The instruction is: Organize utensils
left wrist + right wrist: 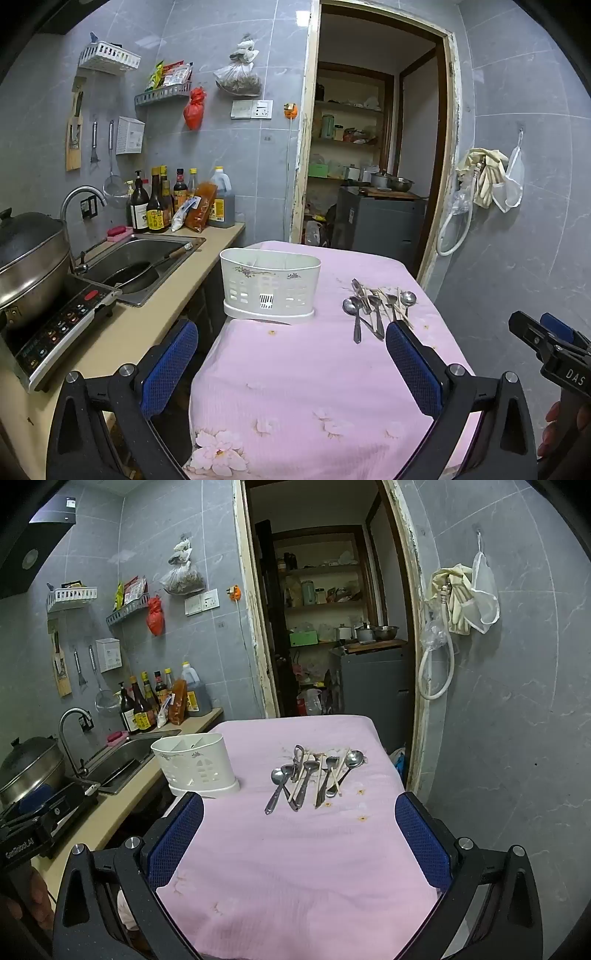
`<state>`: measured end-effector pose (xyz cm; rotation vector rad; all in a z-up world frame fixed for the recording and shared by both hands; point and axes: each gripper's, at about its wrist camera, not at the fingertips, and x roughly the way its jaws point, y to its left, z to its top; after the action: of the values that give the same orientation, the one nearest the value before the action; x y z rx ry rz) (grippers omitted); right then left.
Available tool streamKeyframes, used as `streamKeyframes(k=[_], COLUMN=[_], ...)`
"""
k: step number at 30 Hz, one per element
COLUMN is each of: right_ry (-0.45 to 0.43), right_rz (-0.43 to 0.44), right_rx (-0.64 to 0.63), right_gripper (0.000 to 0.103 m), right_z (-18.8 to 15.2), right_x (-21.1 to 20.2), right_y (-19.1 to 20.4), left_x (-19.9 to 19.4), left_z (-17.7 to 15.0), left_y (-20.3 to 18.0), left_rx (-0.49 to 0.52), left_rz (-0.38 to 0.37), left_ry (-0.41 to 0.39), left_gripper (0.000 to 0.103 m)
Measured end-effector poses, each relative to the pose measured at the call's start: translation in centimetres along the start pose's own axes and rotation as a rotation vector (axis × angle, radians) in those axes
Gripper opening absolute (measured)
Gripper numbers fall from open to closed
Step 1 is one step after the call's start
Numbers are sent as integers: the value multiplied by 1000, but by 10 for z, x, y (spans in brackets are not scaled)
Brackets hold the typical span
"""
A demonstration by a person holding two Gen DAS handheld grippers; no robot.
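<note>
- The left gripper [291, 354] hangs above the near half of the table, its blue-padded jaws spread wide with nothing between them.
- The right gripper [299, 834] is likewise wide apart and empty, above the pink cloth [295, 867] that covers the table.
- In the left wrist view the right gripper shows at about 3 o'clock of the frame, well apart from the left one.
- The utensil holder [270, 282], a white slotted plastic caddy with a small flower print, stands upright on the cloth at about 11 o'clock from the left gripper; in the right wrist view its inner dividers [186, 743] show.
- The utensil pile [314, 775] lies flat on the cloth at about 12 o'clock from the right gripper and at 3 o'clock of the holder, apart from it.
- The pile holds several metal spoons [277, 776], a fork [331, 764] and pale chopsticks [319, 775], handles pointing toward the cameras, overlapping one another.
- The tongs [297, 771] lie in the pile, touching the spoons; they grip nothing, and how far their arms are parted I cannot tell.
- At 9 o'clock of the table runs the counter with a steel sink [147, 258], a lidded pot [29, 266] on a cooktop, and sauce bottles [159, 203] against the wall.
</note>
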<state>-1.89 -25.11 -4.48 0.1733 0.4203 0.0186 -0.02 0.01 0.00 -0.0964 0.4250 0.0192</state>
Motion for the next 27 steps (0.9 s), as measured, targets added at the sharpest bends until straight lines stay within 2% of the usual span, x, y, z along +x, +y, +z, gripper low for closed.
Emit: streamKeyframes(k=[27], right_ry=[11], right_rz=[3], right_rx=[5], right_gripper=[102], right_z=[1], right_x=[5], right_y=[-2], left_x=[0], left_z=[0], left_y=[0], left_rx=[9], left_rz=[3], left_ry=[11], left_gripper=[103])
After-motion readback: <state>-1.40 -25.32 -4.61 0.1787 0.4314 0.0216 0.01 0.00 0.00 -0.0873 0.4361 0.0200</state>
